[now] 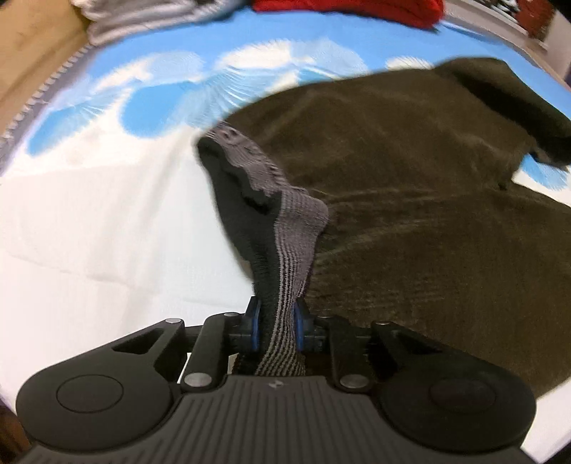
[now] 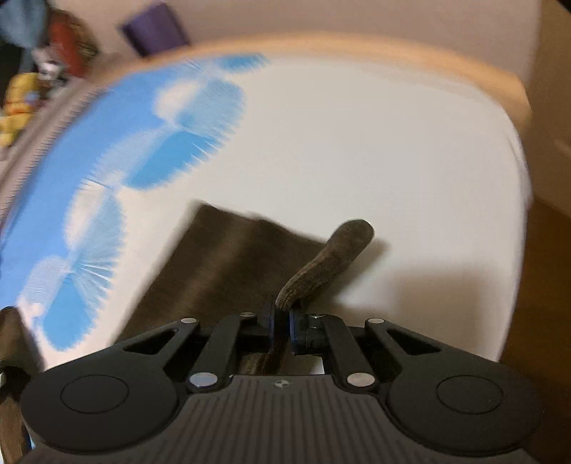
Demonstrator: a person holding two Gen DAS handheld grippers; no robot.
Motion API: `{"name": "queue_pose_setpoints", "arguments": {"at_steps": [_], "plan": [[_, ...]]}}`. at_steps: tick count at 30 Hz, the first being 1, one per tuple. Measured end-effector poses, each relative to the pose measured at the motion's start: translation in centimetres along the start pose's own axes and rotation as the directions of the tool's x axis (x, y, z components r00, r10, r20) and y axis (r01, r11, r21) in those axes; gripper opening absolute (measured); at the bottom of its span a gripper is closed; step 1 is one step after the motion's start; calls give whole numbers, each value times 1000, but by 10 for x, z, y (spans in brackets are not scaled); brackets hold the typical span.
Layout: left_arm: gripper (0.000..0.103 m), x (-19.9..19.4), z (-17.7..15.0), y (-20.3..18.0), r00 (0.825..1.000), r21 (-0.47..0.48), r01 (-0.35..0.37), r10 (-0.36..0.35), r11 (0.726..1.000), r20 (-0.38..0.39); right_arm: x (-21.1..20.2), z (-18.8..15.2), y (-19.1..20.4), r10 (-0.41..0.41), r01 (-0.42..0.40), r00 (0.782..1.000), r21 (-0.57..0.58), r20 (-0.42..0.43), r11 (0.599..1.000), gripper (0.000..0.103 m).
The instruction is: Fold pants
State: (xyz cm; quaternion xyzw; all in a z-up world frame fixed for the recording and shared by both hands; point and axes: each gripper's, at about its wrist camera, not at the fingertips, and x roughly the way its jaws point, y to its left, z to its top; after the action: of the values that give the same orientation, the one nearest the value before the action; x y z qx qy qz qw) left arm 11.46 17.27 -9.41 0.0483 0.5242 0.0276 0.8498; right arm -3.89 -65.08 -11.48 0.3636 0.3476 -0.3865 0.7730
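Note:
Dark brown pants [image 1: 410,185] lie spread on a bed with a blue and white sheet [image 1: 107,185]. Their grey ribbed waistband [image 1: 296,221] rises off the sheet into my left gripper [image 1: 276,324], which is shut on it, blue pads pressing both sides. In the right wrist view a pant leg [image 2: 228,264] lies flat on the white part of the sheet [image 2: 357,160]. My right gripper [image 2: 282,328] is shut on a corner of that leg's hem [image 2: 328,264], which curls up and forward from the pads.
A red garment [image 1: 349,10] and a grey one [image 1: 142,18] lie at the far end of the bed. The bed's wooden edge [image 2: 392,53] curves behind the sheet, with a purple box [image 2: 153,32] and clutter [image 2: 35,71] beyond it.

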Motion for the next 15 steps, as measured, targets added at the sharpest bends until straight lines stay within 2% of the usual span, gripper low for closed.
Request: {"name": "queue_pose_setpoints", "arguments": {"at_steps": [1, 3, 6, 8, 9, 11, 13, 15], "plan": [[14, -3, -1, 3, 999, -4, -39, 39, 999, 5, -3, -1, 7, 12, -12, 1000, -41, 11, 999, 7], [12, -5, -4, 7, 995, 2, -96, 96, 995, 0, 0, -9, 18, 2, -6, 1000, -115, -31, 993, 7], [14, -1, -10, -1, 990, 72, -133, 136, 989, -30, 17, -23, 21, -89, 57, 981, -184, -172, 981, 8], [20, 0, -11, -6, 984, 105, -174, 178, 979, -28, 23, -29, 19, -182, 134, 962, -226, -205, 965, 12], [20, -2, -11, -7, 980, 108, -195, 197, 975, -11, 20, -27, 16, -186, 144, 963, -209, -194, 967, 17], [26, -12, -5, -7, 979, 80, -199, 195, 977, 63, 10, -24, 12, -167, 142, 974, -163, -152, 976, 19], [26, -22, 1, -11, 981, 53, -155, 147, 987, 124, 0, -23, 14, -172, 155, 981, -174, -87, 972, 20], [26, -25, 4, -17, 987, 52, -79, 71, 995, 142, -12, -23, 18, -192, 186, 981, -188, -13, 964, 20]]}}
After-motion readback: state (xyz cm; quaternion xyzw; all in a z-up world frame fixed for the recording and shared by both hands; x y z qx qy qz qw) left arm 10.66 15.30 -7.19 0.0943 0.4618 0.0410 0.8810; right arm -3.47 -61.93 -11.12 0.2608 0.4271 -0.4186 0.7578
